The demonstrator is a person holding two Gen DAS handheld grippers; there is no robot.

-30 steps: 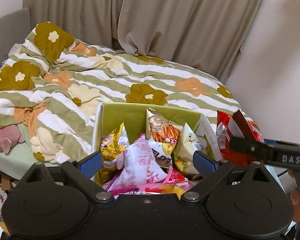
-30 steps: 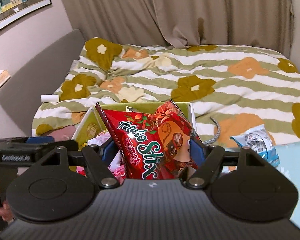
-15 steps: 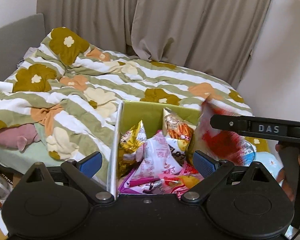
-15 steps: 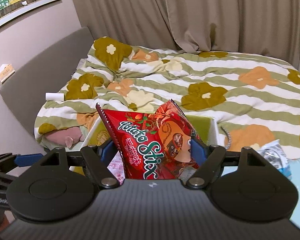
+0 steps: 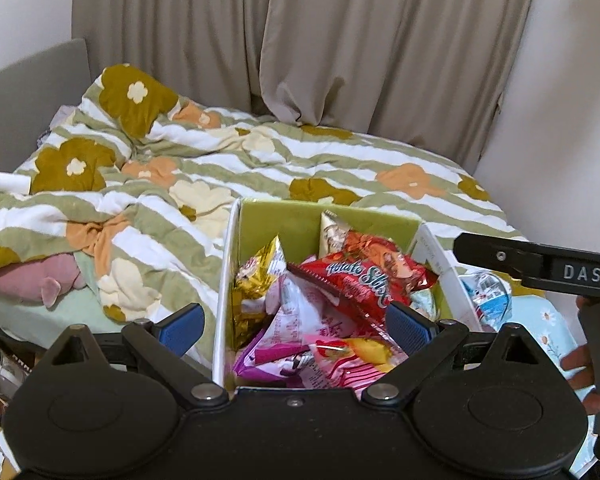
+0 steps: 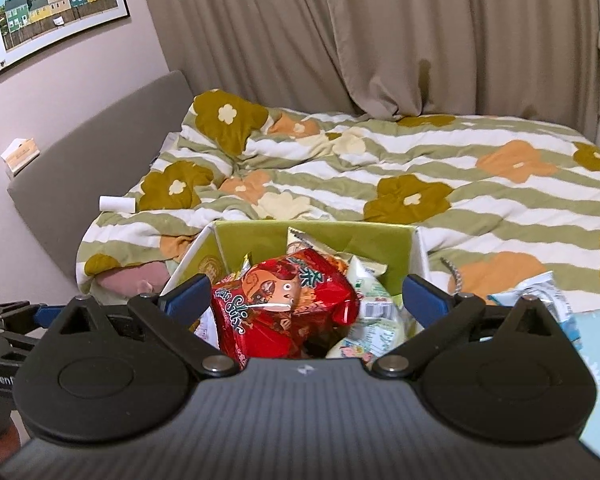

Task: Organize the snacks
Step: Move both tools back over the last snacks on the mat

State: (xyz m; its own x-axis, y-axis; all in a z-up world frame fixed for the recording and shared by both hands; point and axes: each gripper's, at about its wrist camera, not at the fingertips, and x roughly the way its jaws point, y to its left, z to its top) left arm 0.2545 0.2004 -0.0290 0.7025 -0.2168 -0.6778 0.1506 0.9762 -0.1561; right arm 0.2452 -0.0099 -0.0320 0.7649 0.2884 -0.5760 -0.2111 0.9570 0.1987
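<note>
A green box (image 5: 284,220) with white outer walls sits on the bed, full of snack bags. On top of the pile lies a red Potato Stix bag (image 5: 360,276), free of any grip. Above that red bag (image 6: 284,300) and the box (image 6: 340,236), my right gripper (image 6: 306,294) stands wide open, its pads clear of the bag. My left gripper (image 5: 296,324) is open too, its fingers straddling the box's near left wall with nothing held. A gold bag (image 5: 256,276) and a pink-and-white bag (image 5: 300,312) lie under the red one.
A blue-and-white packet (image 5: 486,292) lies outside the box on the right, on a light blue floral cloth (image 5: 548,320). The flowered quilt (image 6: 420,160) covers the bed behind. A pink plush (image 5: 32,276) lies left of the box. Curtains and wall close the back.
The right gripper's jaws spread apart and the red Potato Stix bag dropped from them onto the pile in the box. The left gripper stayed open and swung slightly left.
</note>
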